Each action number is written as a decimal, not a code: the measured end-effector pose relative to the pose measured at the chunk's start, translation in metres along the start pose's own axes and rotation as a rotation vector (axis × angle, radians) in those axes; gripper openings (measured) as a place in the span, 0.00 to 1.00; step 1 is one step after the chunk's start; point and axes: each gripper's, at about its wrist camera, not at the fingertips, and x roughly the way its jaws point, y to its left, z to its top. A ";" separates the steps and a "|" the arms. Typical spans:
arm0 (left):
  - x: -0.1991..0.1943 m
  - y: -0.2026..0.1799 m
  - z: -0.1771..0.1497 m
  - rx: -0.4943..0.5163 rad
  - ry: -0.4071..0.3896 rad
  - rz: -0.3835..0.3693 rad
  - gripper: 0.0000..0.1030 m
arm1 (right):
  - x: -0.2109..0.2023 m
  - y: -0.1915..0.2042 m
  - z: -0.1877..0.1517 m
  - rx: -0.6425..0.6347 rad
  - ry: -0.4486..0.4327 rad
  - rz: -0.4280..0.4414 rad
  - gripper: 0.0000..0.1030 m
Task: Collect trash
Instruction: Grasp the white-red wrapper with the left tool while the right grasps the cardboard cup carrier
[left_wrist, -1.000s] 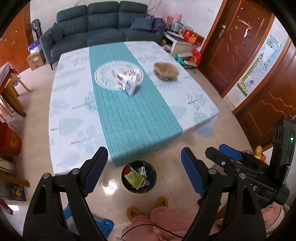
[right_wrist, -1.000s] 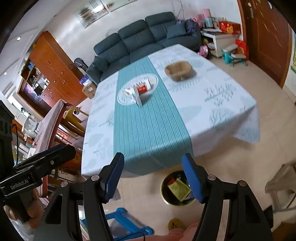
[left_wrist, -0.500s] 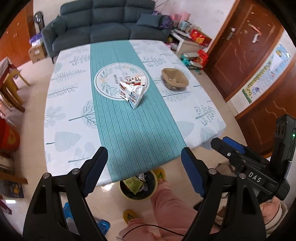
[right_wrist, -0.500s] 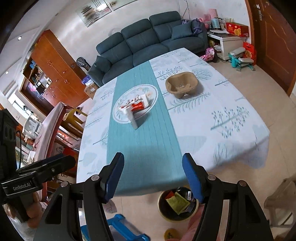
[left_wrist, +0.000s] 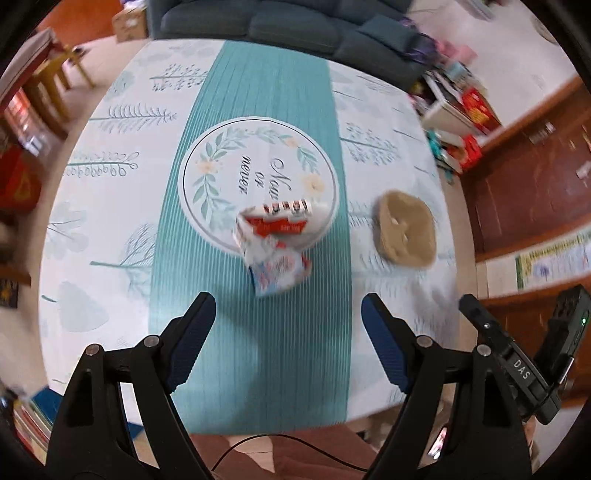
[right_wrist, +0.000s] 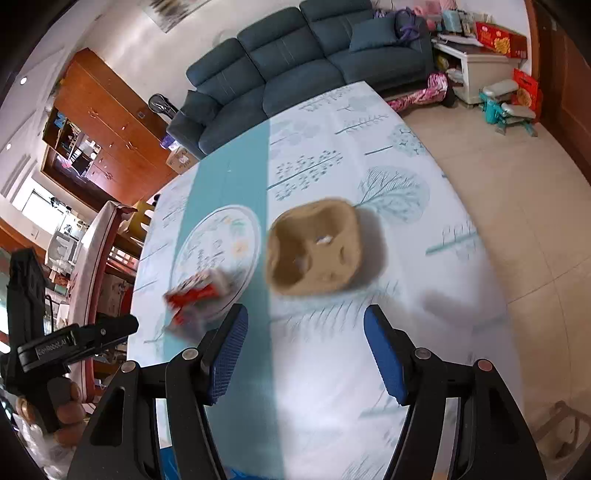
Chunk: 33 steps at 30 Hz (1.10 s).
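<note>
Trash lies on the table (left_wrist: 110, 206) in two places. The crumpled carton (left_wrist: 275, 242), white with red print, sits half on the round placemat (left_wrist: 221, 173) and half on the teal runner (left_wrist: 266, 332). The brown pulp cup tray (right_wrist: 314, 247) sits apart from it on the tree-printed cloth, on the side of your right hand.

Your left gripper (left_wrist: 286, 339) is aimed at the carton and your right gripper (right_wrist: 304, 354) at the tray. Both have the fingers spread, with nothing between them.

I judge both pieces light and easy to crush. The carton is already bent and probably soft, so close on its thicker folded body, not on a loose flap. The tray looks stiffer but thin; take one raised wall at its rim and squeeze gently, because it may slide on the cloth.
</note>
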 end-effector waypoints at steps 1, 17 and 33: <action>0.007 -0.001 0.007 -0.019 0.006 0.011 0.76 | 0.008 -0.005 0.010 0.002 0.010 0.003 0.64; 0.097 0.017 0.035 -0.211 0.150 0.111 0.40 | 0.095 -0.022 0.054 -0.031 0.151 0.002 0.61; 0.078 0.016 0.009 -0.176 0.116 0.172 0.09 | 0.077 -0.007 0.026 -0.056 0.129 0.055 0.11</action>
